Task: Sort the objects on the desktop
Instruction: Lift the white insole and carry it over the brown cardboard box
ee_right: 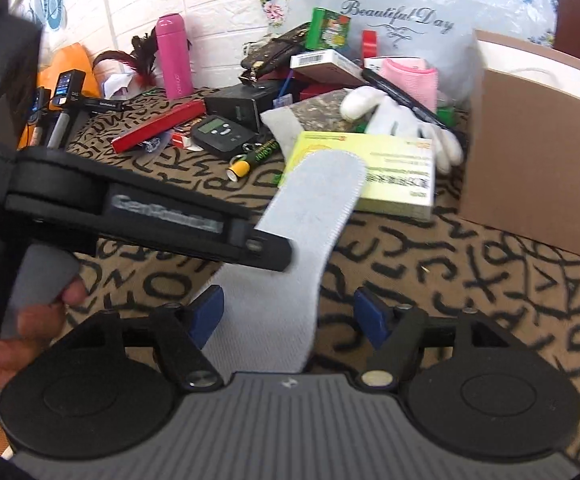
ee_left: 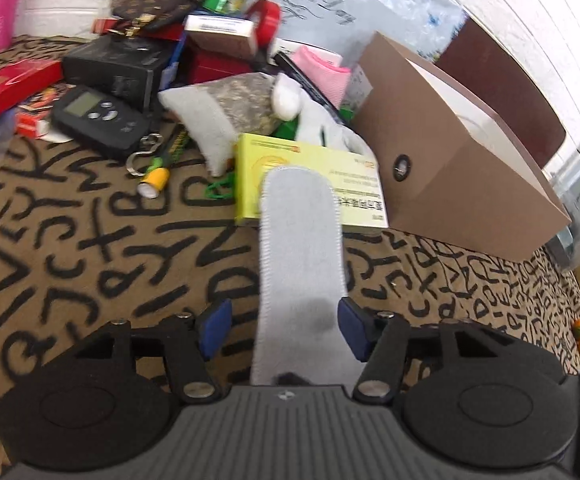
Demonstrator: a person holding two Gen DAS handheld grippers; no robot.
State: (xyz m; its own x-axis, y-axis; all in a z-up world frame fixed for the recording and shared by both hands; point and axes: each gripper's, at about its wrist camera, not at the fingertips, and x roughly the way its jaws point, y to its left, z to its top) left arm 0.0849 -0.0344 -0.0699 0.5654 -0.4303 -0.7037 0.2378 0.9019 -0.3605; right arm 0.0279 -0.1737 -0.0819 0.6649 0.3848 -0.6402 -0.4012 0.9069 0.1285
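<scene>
Tan cloth [ee_left: 90, 240] printed with black letters covers the table. A stiff brown cardboard box [ee_left: 461, 184] is cut off at the frame edge. A grey felt insole [ee_left: 301, 248], stitched at its rim, lies between the spread blue pads of both left gripper [ee_left: 284, 326] and right gripper [ee_right: 288, 314]; neither visibly clamps it. Its toe overlaps a yellow-green carton [ee_left: 309, 184]. Motion blur softens everything.

left wrist: low, forward | right wrist: same | shared: insole [ee_left: 299, 256], clutter
</scene>
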